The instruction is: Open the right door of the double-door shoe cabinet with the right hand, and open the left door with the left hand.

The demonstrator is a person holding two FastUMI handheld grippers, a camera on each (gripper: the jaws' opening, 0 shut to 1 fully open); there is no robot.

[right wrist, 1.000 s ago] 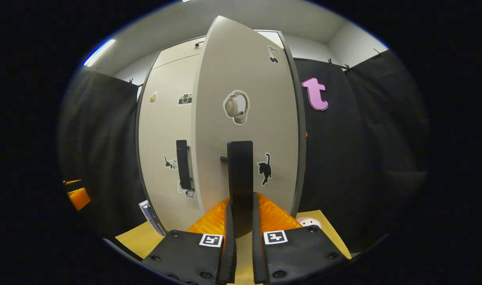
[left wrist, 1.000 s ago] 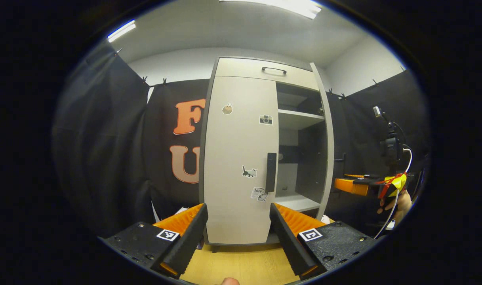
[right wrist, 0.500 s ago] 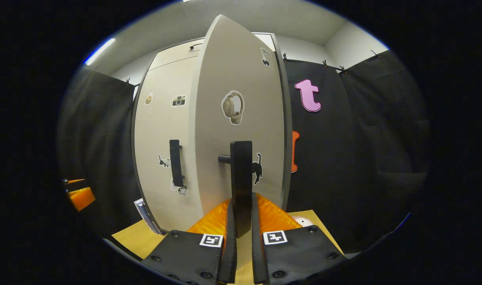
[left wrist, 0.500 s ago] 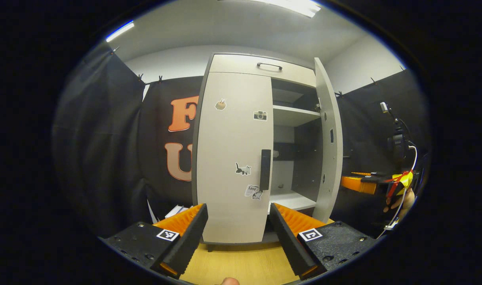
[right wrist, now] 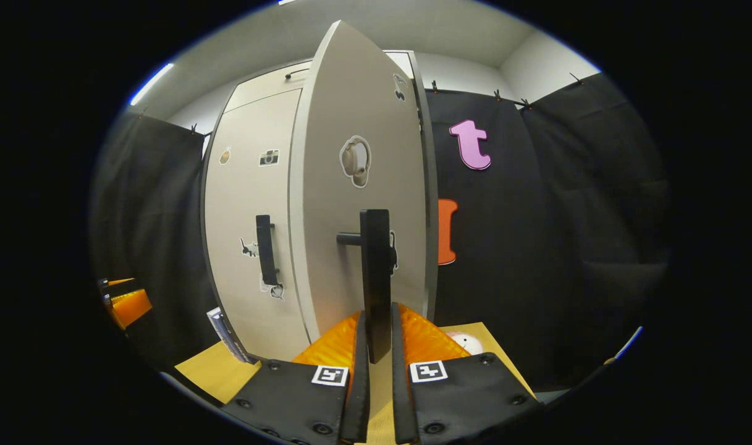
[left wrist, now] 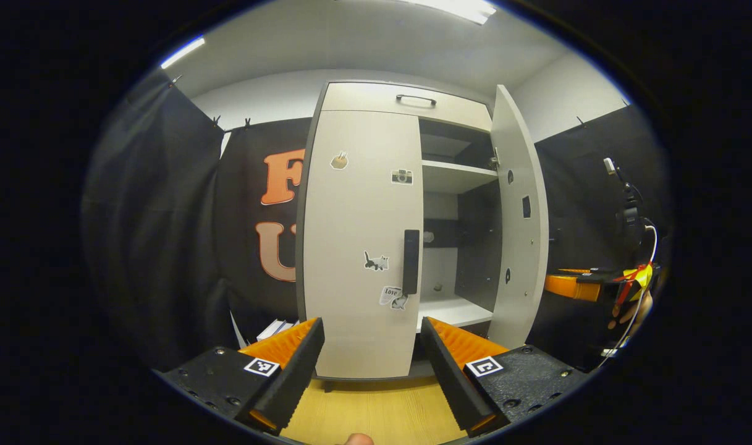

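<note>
We face a tall pale-grey laminate shoe cabinet (left wrist: 363,247), flat-fronted with dark edges, standing on a yellow wood-grain floor (left wrist: 369,414). In the left gripper view its smooth left door (left wrist: 357,204) lies closed, carrying a slim black vertical bar handle (left wrist: 411,262) and a few small stickers, among them a cat sticker (left wrist: 376,261). A shallow top drawer (left wrist: 406,105) with a thin dark pull runs above both doors. The right door (left wrist: 518,216) stands swung out, its inner face towards us, baring a white shelf (left wrist: 456,176) and a dark interior.

Our left gripper (left wrist: 368,364) hangs short of the closed door with its ribbed fingers spread wide and nothing between them.

In the right gripper view our right gripper (right wrist: 376,352) has its two fingers pressed on the lower end of the right door's black bar handle (right wrist: 376,272), which stands off the panel on a short round post. That door (right wrist: 357,204) shows a headphone sticker (right wrist: 355,161) on its matt face. A small pale round object (right wrist: 465,340) lies on the floor just right of the door, too hidden to identify. At the far right of the left gripper view we see a hand (left wrist: 626,315) beside a white cable (left wrist: 638,309).
</note>
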